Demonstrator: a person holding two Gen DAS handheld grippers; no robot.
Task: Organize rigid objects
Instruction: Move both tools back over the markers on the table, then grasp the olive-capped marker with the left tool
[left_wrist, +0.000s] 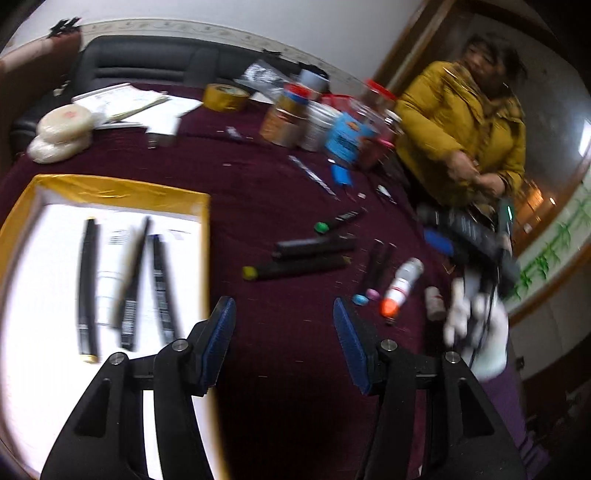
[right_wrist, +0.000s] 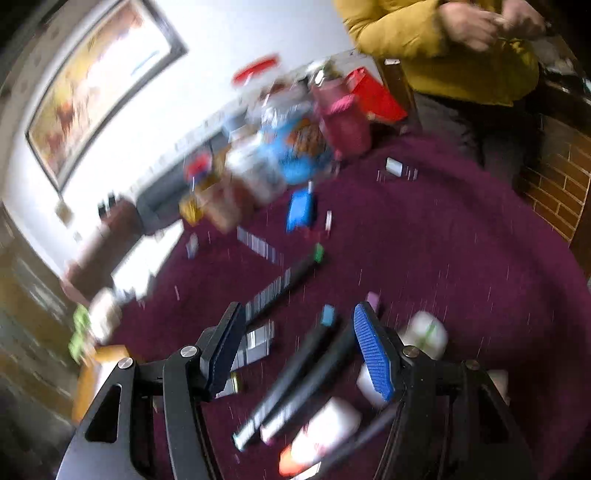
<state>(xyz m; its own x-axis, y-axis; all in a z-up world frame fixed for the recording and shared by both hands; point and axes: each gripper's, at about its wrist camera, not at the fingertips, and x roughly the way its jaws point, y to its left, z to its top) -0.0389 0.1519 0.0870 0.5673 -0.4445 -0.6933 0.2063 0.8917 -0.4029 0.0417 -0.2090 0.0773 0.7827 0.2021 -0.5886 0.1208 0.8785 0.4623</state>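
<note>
Seen only from the left wrist: shallow white tray with a yellow rim (left_wrist: 110, 188) at near left on the maroon tablecloth (left_wrist: 258, 184), holding three black pens (left_wrist: 127, 284) lying side by side, long axes running near to far, slightly splayed. Left gripper (left_wrist: 284, 343) held above bare cloth just right of the tray, jaws apart, nothing between them. Loose black markers with coloured caps (left_wrist: 295, 271) to the right, lying mostly left to right. Only from the right wrist, and heavily blurred: right gripper (right_wrist: 299, 347) with jaws spread over two dark markers (right_wrist: 295, 380), pads not pressing on them, axes slanting from near left to far right. White bottle with an orange cap (left_wrist: 400, 286) lying on its side nearby.
</note>
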